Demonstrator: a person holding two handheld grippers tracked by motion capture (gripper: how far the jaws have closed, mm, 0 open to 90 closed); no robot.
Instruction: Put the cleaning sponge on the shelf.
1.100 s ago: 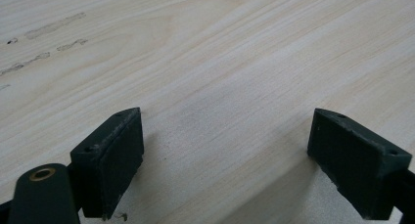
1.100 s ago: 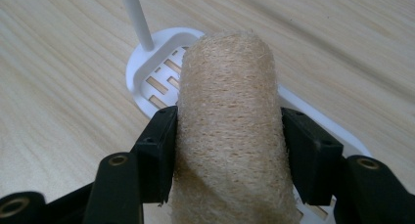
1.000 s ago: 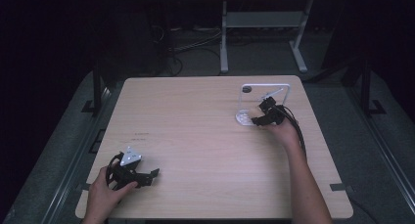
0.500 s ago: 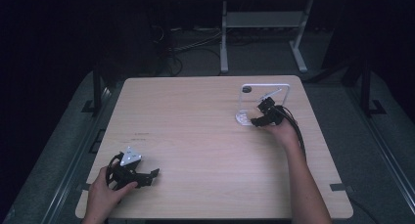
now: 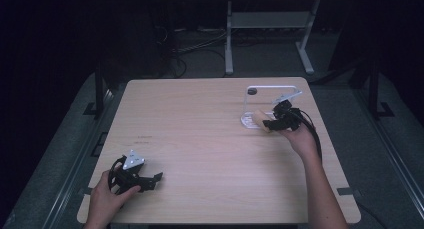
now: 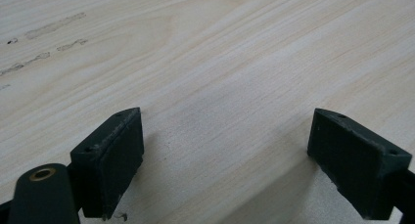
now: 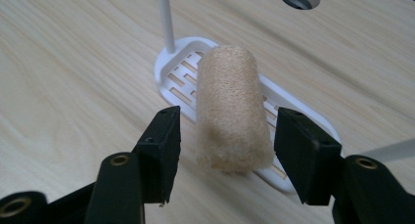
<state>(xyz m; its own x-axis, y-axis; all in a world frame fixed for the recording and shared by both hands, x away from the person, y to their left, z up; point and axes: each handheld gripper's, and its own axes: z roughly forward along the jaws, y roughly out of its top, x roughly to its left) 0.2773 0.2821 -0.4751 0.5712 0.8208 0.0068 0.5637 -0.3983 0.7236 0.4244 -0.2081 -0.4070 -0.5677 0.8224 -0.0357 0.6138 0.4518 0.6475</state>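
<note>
**Where our three cameras look**

From high above the near edge we look forward and down over the whole table. Our two gripper views sit close along their jaws, sharing that same wood surface.

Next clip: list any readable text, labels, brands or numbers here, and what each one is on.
No legible text anywhere.
Table: faint dark smudges near the left tongs, also seen from above; they are too blurred to tell whether they are writing.
Sponge roll, white slotted tray, right tongs: no markings.
</note>
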